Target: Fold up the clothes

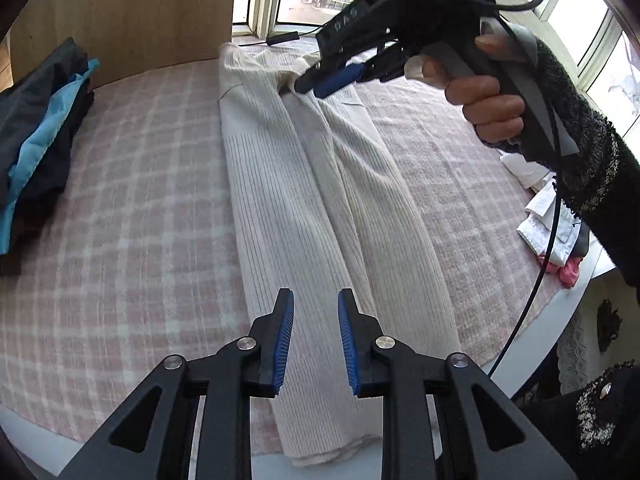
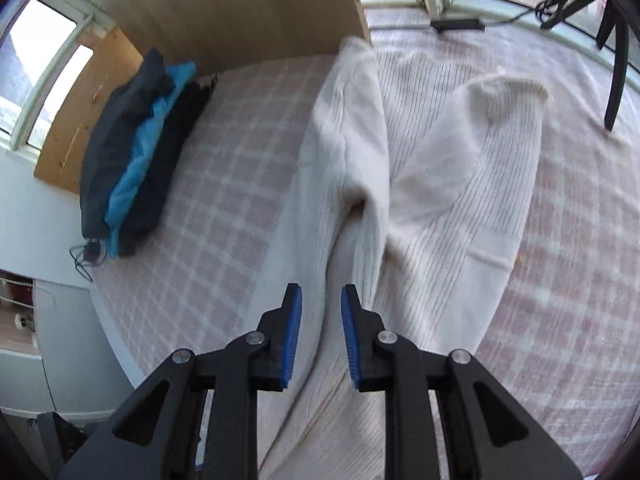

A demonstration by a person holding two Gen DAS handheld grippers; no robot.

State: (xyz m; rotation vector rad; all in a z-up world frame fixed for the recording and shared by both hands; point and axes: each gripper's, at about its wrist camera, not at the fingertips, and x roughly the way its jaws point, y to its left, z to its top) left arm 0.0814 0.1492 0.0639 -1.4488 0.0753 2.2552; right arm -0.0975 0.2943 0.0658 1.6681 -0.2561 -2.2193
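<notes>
Cream ribbed sweater (image 1: pixel 320 184) lies lengthwise on the checked cloth (image 1: pixel 120 200) covering the surface, its sides folded in toward the middle. From the left wrist, the left gripper (image 1: pixel 316 340) hangs over the sweater's near hem, jaws apart and empty. That same view alone shows the right gripper (image 1: pixel 332 80) from outside, held in a hand (image 1: pixel 486 100) with a dark knit sleeve, its blue tips at the sweater's far end; whether they touch the fabric is hard to tell. The right wrist view shows its jaws apart with nothing between them, above a raised fold. A pile of dark and blue clothes (image 2: pixel 140 148) sits at the left beside a wooden board (image 2: pixel 240 8). Only the left view shows white and pink clothes (image 1: pixel 552 224) at the right edge.
</notes>
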